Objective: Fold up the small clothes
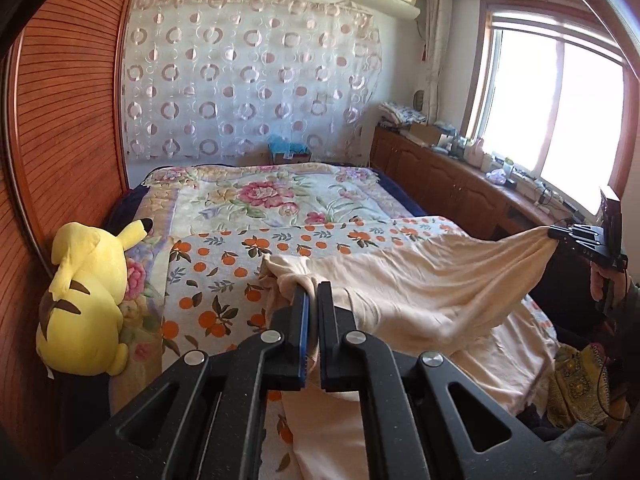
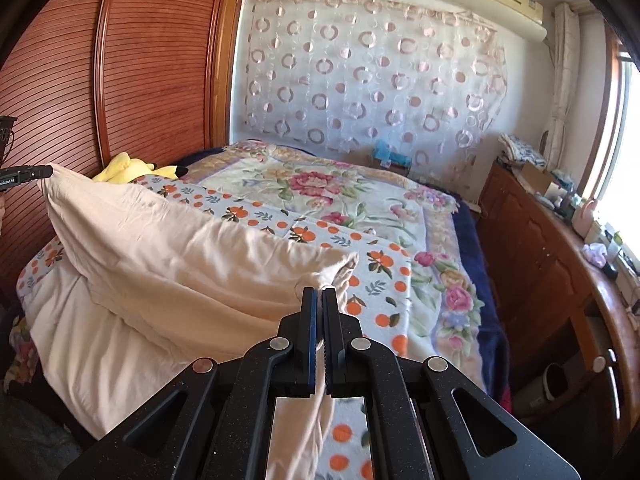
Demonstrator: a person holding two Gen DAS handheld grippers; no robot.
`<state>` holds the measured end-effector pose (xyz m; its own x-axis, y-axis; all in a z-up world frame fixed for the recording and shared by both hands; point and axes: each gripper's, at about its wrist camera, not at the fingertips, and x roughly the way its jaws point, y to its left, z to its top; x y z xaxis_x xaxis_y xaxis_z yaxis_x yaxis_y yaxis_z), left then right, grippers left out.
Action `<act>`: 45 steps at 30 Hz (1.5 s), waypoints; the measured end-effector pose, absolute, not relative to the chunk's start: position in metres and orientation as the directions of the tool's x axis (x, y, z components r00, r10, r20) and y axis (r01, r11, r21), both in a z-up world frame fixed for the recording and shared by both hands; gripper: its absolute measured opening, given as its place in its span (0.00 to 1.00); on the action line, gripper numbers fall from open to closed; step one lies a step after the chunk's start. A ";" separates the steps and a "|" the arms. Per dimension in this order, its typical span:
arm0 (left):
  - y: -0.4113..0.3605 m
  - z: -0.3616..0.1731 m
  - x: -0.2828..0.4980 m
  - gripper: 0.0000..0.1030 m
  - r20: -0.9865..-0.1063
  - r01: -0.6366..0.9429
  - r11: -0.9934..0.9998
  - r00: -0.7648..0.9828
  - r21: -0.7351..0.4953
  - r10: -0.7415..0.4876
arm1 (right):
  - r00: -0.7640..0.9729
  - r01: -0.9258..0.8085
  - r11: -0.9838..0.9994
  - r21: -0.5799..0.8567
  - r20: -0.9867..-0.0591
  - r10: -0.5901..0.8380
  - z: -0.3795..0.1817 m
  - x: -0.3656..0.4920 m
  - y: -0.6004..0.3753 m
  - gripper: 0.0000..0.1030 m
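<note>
A cream garment (image 1: 404,284) is stretched above the orange-print blanket (image 1: 224,264) on the bed. My left gripper (image 1: 314,286) is shut on one bunched corner of it. My right gripper (image 2: 319,292) is shut on the opposite corner, and the cloth (image 2: 168,248) spans between them, lifted, with its lower part draped on the bed. The right gripper also shows at the far right of the left wrist view (image 1: 560,236), pinching the cloth. The left gripper shows at the left edge of the right wrist view (image 2: 44,171).
A yellow plush toy (image 1: 86,292) lies at the bed's left by the wooden headboard (image 1: 68,120). A floral bedspread (image 1: 280,196) covers the far bed. A wooden cabinet (image 1: 448,184) with clutter runs under the window at right.
</note>
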<state>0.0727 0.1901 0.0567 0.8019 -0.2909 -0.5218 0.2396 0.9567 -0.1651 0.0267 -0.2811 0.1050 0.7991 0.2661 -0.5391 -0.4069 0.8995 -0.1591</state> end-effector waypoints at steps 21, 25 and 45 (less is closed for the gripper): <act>0.178 -0.042 0.054 0.05 -0.674 0.184 0.947 0.667 -0.264 -0.318 | 0.663 -0.349 0.936 -0.044 -0.718 0.213 -0.009 0.012 -0.297 0.02; 0.153 -0.017 0.056 0.05 -0.638 0.256 0.922 0.667 -0.290 -0.386 | 0.678 -0.382 0.924 -0.008 -0.682 0.275 0.004 0.011 -0.294 0.02; 0.226 -0.040 0.019 0.05 -0.649 0.042 0.920 0.697 -0.390 -0.306 | 0.734 -0.542 0.839 -0.046 -0.513 0.445 0.081 -0.038 -0.258 0.02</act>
<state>0.0189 0.2264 -0.0401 0.6966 -0.3062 -0.6489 0.0416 0.9201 -0.3895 -0.0384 -0.2575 0.0808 0.7337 0.4452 -0.5133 -0.5415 0.8394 -0.0459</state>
